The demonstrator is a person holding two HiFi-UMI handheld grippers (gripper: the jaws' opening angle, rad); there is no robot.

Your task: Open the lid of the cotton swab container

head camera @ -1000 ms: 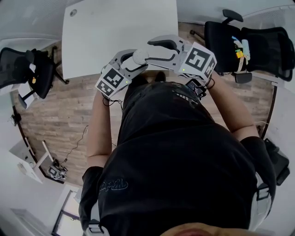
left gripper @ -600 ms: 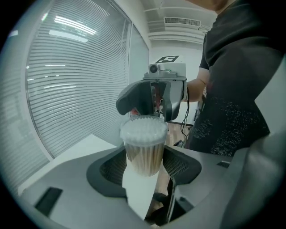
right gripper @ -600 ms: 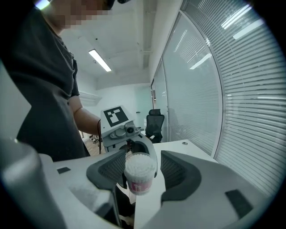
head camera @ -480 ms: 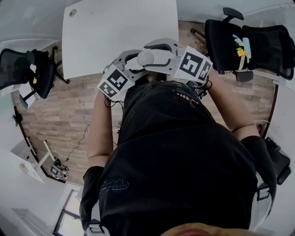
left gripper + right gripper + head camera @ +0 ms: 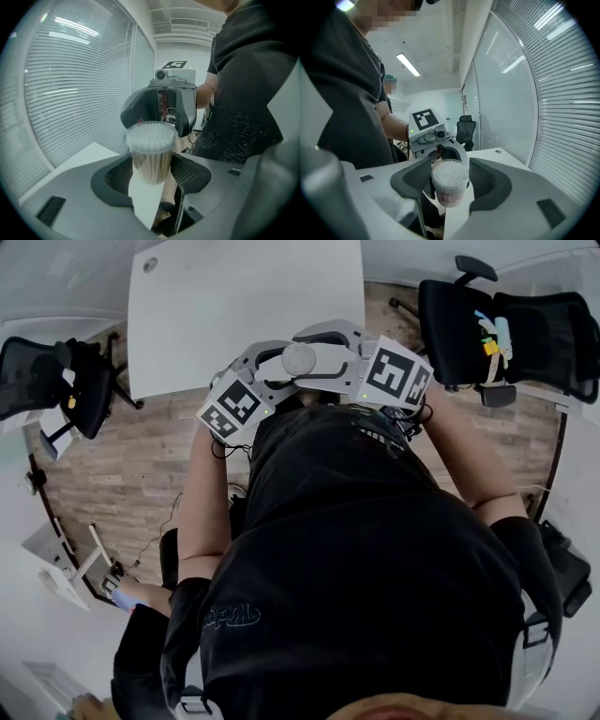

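Observation:
The cotton swab container [image 5: 151,150] is a clear round tub packed with white-tipped swabs. My left gripper [image 5: 151,173] is shut on its body and holds it up in front of the person's chest. The tub's white top end faces my right gripper [image 5: 449,187], whose jaws stand on either side of that end and are opening, with gaps showing between the pads and the container [image 5: 449,177]. In the head view the two grippers meet nose to nose above the table's near edge, with the container's round top [image 5: 299,359] between them. I cannot tell whether the lid is seated.
A white table [image 5: 244,306] lies just beyond the grippers. Black office chairs stand at the right [image 5: 506,329] and the left [image 5: 47,371] on the wooden floor. Another person [image 5: 141,634] is at the lower left. Window blinds run along one side.
The right gripper has shifted slightly left and down toward the left one, and the container's round top now shows between them. Another person has come into view at the lower left.

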